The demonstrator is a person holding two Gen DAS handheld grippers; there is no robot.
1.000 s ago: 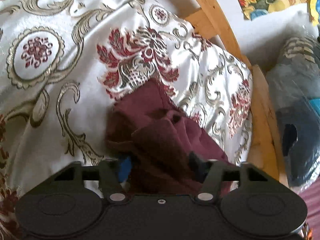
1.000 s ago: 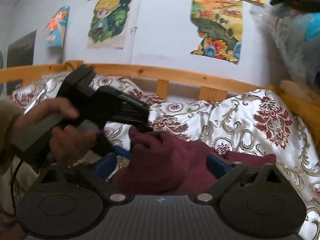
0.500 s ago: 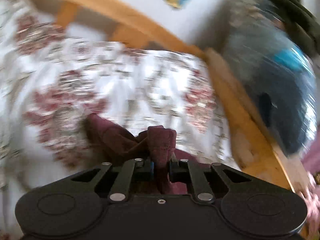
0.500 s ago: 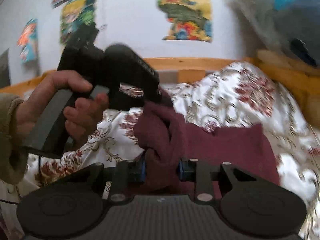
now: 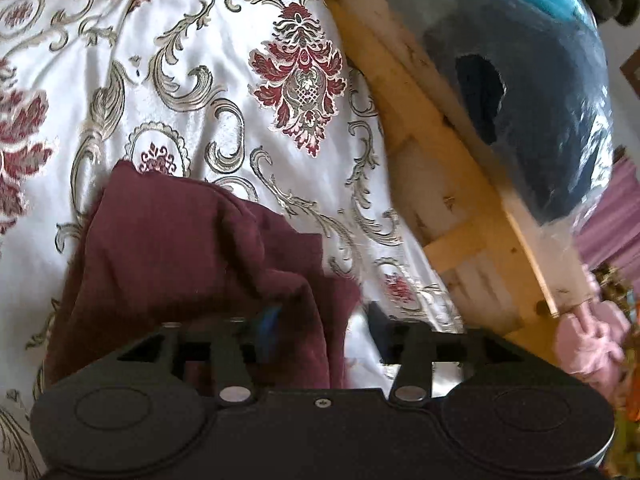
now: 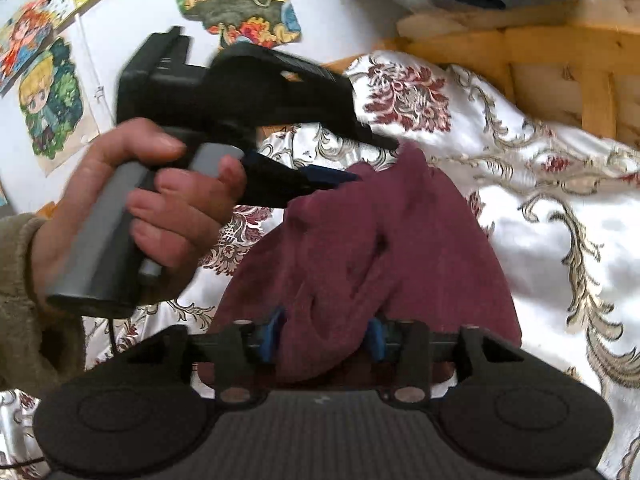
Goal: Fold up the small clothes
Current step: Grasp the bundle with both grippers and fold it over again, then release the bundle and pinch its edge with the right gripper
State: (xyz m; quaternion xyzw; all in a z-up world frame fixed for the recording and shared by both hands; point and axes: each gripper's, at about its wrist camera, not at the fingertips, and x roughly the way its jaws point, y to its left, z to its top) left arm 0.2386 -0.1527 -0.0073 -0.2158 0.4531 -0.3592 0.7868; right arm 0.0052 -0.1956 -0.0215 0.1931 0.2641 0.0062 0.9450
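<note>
- Across the bed, a glossy white bedspread (image 5: 224,80) with dark red medallions and grey-gold scrolls gives the broad, flat surface on which the folding is done; its wooden frame (image 5: 432,128) runs along the far side.
- Beyond that frame sits a big clear plastic bag (image 5: 532,92) stuffed with dark blue and turquoise fabric, apparently parked off the bedding so that it stays out of the way.
- Near the middle of the bedspread lies the maroon garment (image 6: 384,248), bunched into thick soft folds, not flat; it reaches from one gripper to the other, which suits a two-handed fold.
- On the left, a hand (image 6: 160,208) in an olive sleeve grips the grey handle of the left gripper (image 5: 324,332). Its jaws are opening, with one edge of the maroon cloth draped between them against the blue pad (image 5: 272,320); the other jaw stands clear of the cloth, so I judge nothing is clamped.
- Closer in, the right gripper (image 6: 324,336) straddles a thick hump of the same cloth. Its jaws are opening too, the blue pads (image 6: 276,328) sitting at the hump's sides, seemingly letting go, not pinching.
- Up on the white wall hang colourful cartoon pictures (image 6: 236,4); no brand, label or readable writing shows anywhere.
</note>
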